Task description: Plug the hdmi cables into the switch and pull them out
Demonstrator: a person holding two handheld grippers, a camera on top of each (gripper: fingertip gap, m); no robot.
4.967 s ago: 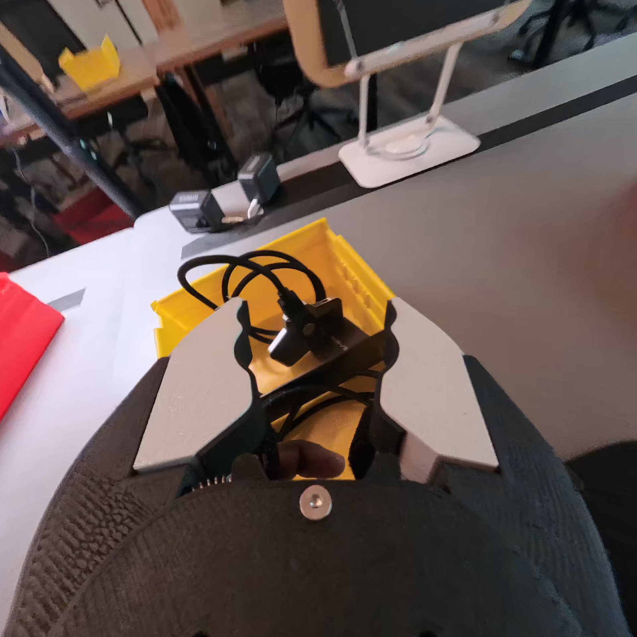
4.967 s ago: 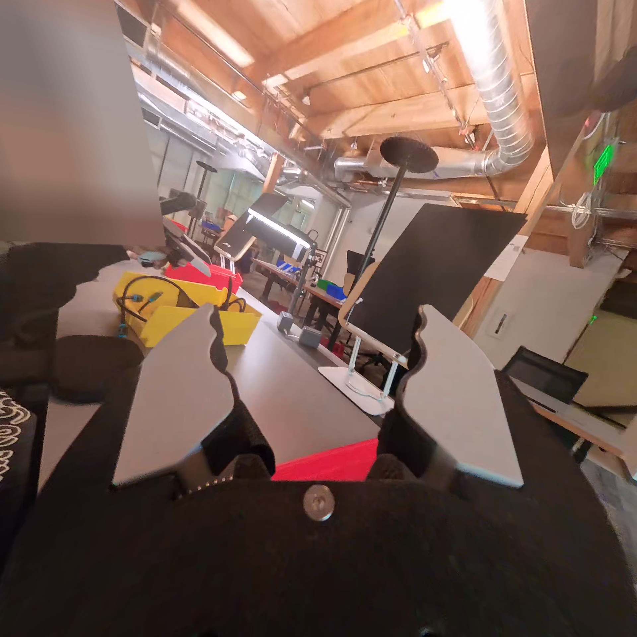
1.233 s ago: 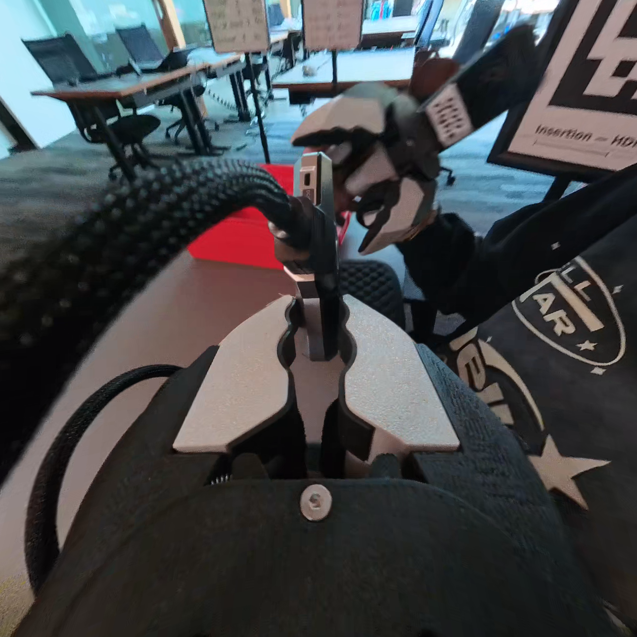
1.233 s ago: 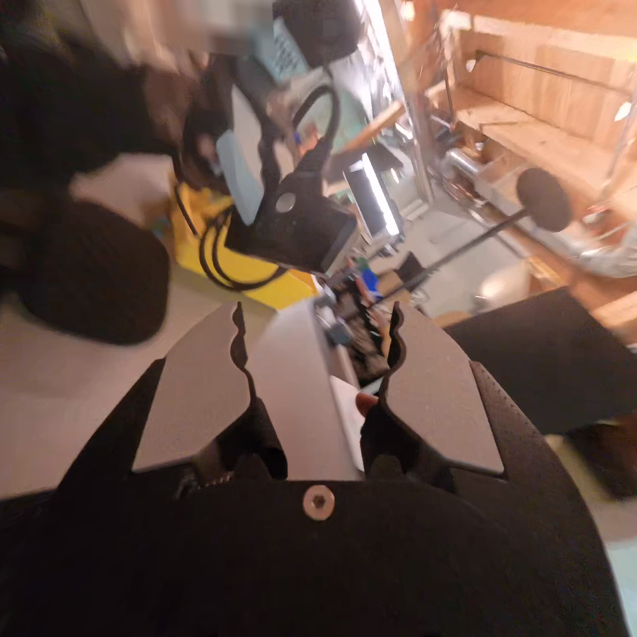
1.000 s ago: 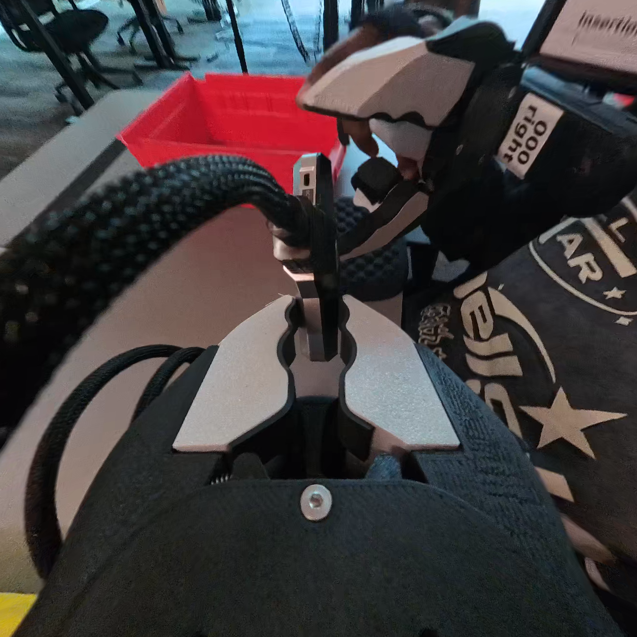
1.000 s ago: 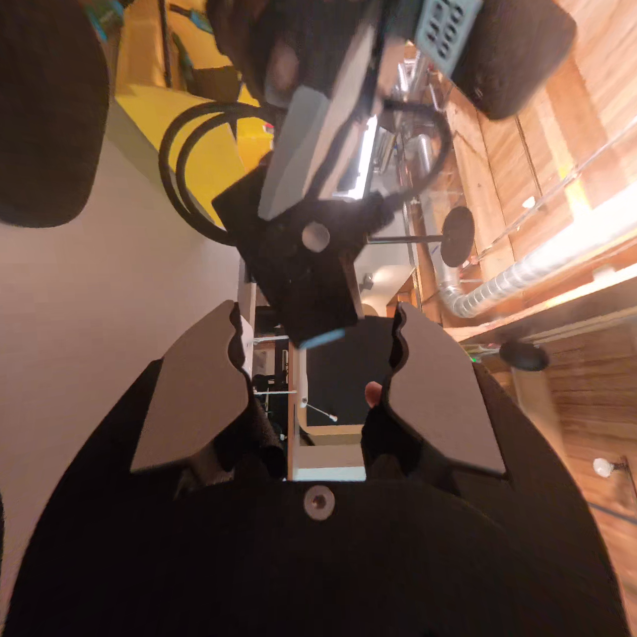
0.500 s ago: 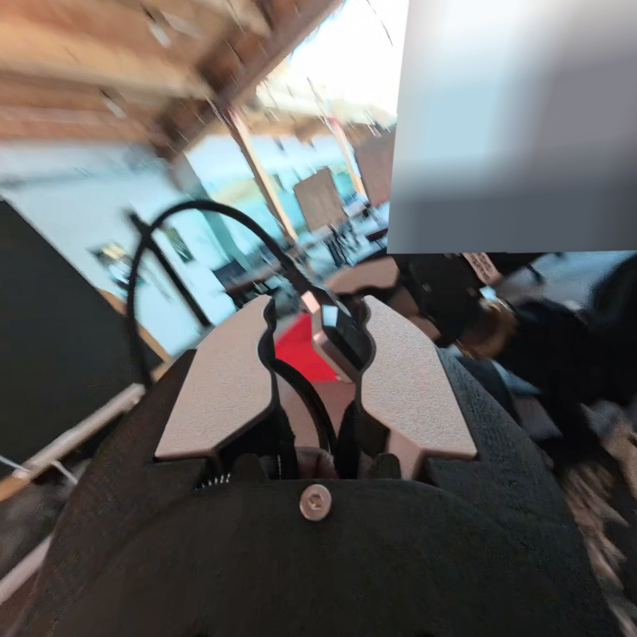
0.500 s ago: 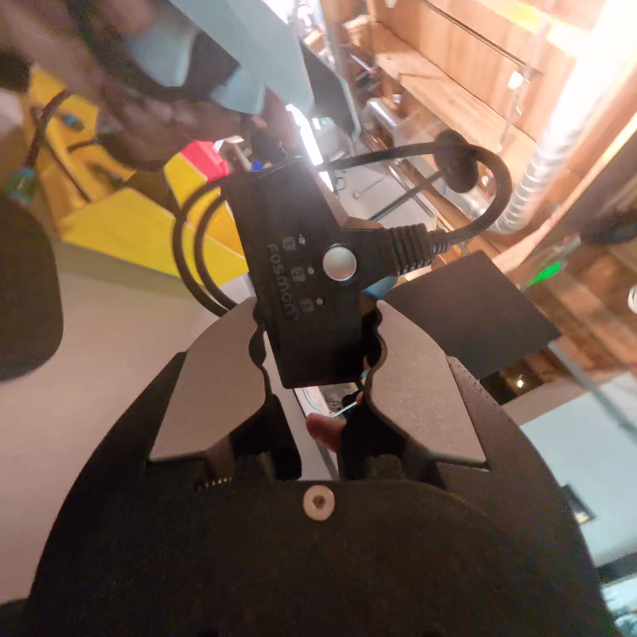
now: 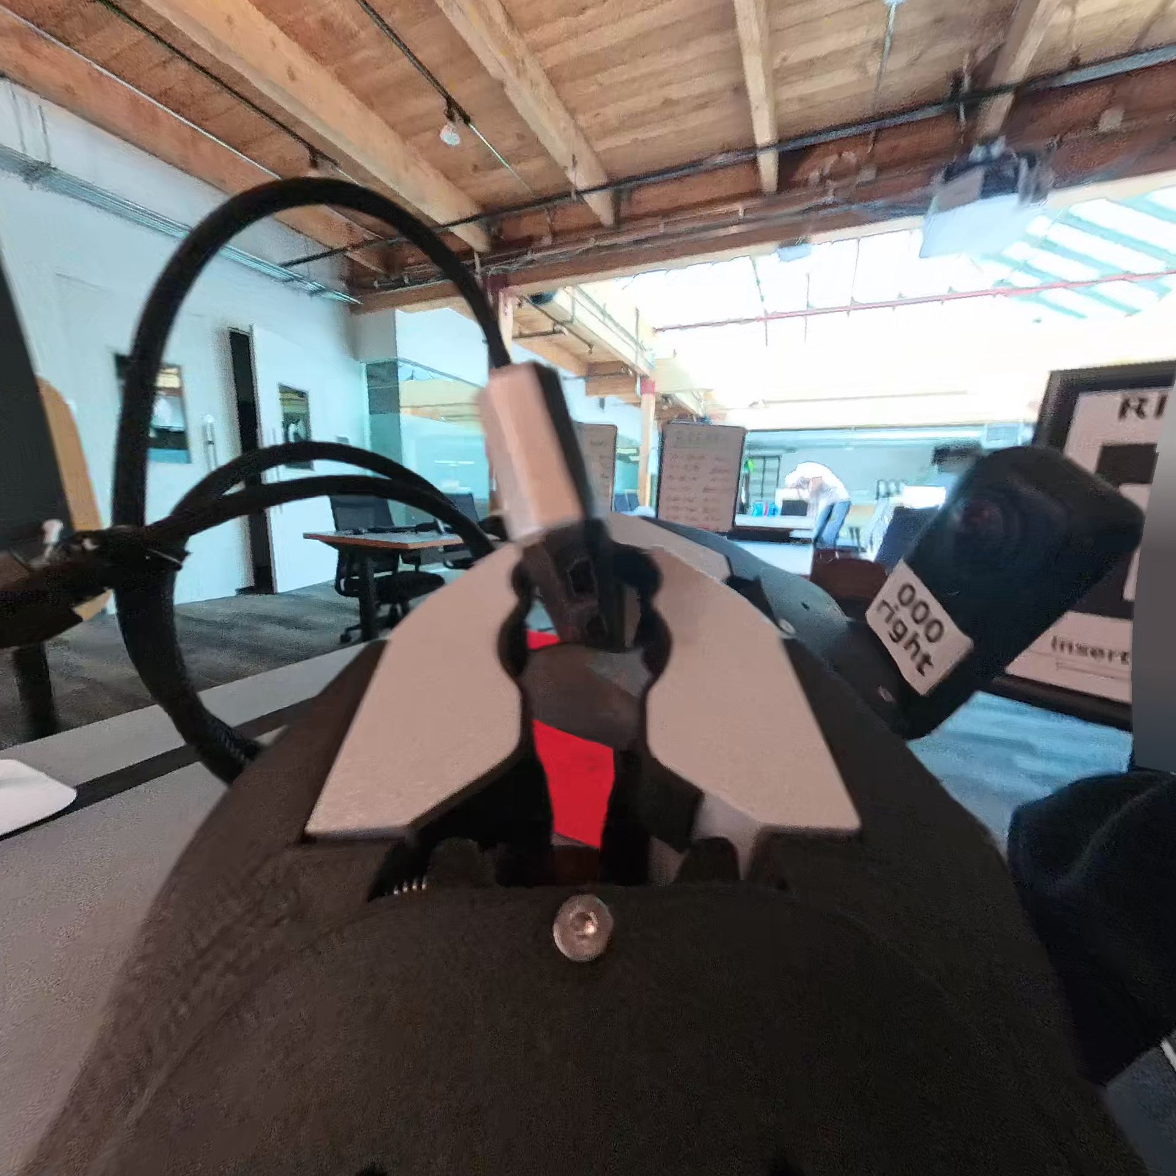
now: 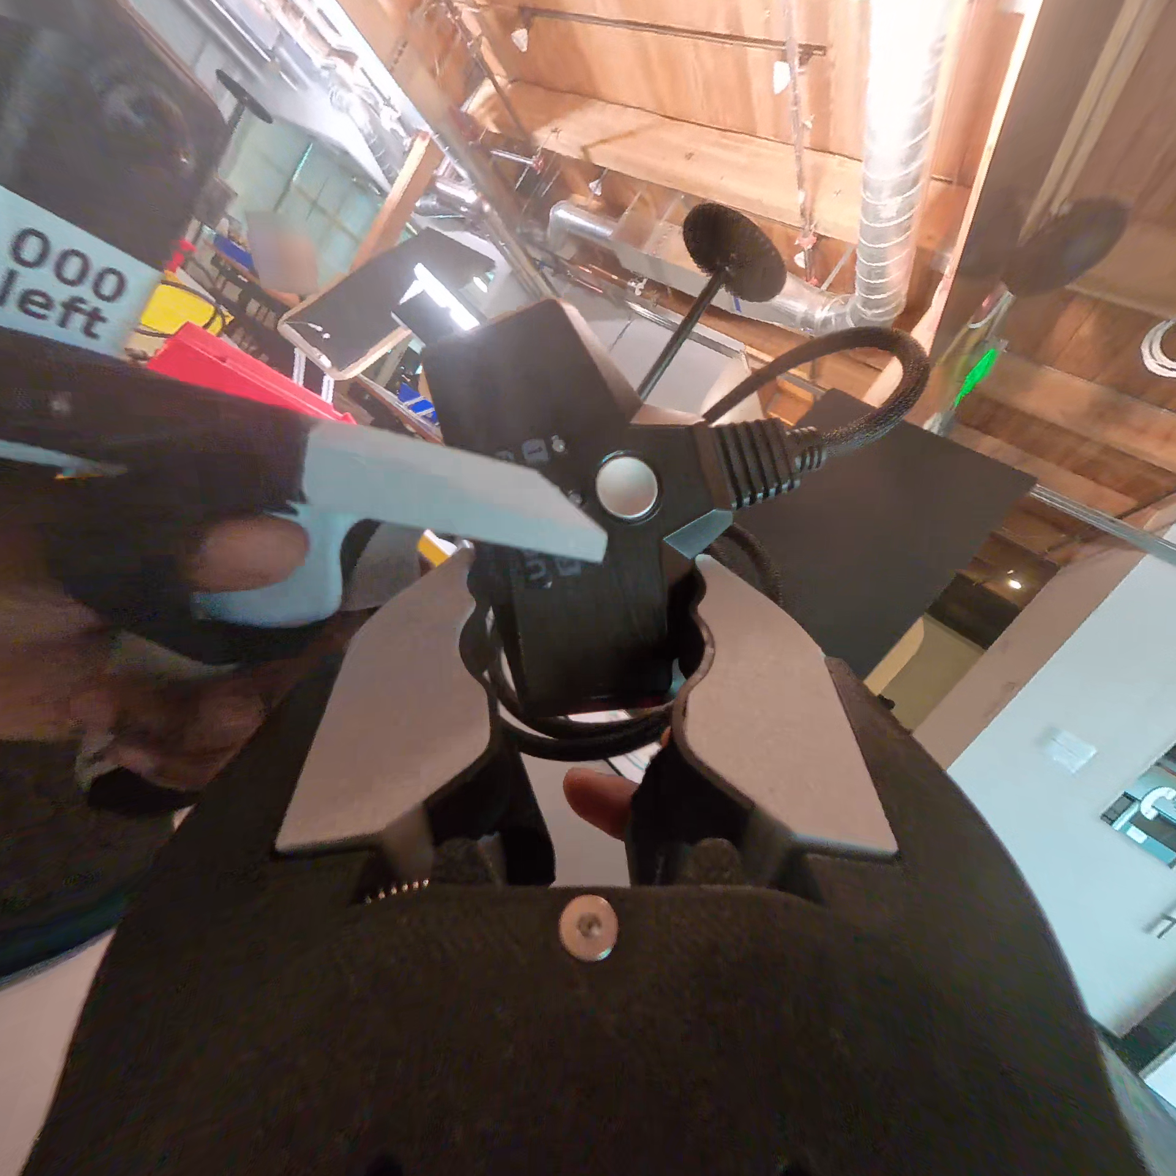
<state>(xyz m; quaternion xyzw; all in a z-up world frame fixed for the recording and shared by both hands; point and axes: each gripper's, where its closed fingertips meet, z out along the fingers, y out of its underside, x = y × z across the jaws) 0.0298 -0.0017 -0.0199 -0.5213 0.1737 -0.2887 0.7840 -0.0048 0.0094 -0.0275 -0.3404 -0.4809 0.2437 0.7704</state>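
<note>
The black HDMI switch (image 10: 585, 623) with a round silver button is up in the air between both grippers. My right gripper (image 10: 583, 560) is shut on its lower end, one finger on each side edge. My left gripper (image 9: 579, 557) straddles the switch (image 9: 569, 592) edge-on with its jaws narrowly apart; I cannot tell whether they pinch it. One left finger (image 10: 445, 503) lies across the switch's face. A silver HDMI plug (image 9: 534, 458) stands at the switch's top, and its braided cable (image 9: 146, 509) loops left. The switch's own ribbed cable (image 10: 891, 394) runs right.
The grey table (image 9: 95, 859) lies below, with a red bin (image 10: 242, 375) behind the grippers and a yellow bin (image 10: 172, 305) farther off. A black panel (image 10: 891, 541) stands at the right. A framed sign (image 9: 1113, 541) stands behind the right gripper's camera (image 9: 1005, 553).
The right gripper came in open and closed on the switch's lower end. Both grippers tilted up toward the ceiling. The left jaws, shut on the switch a second ago, widened, then narrowed partway.
</note>
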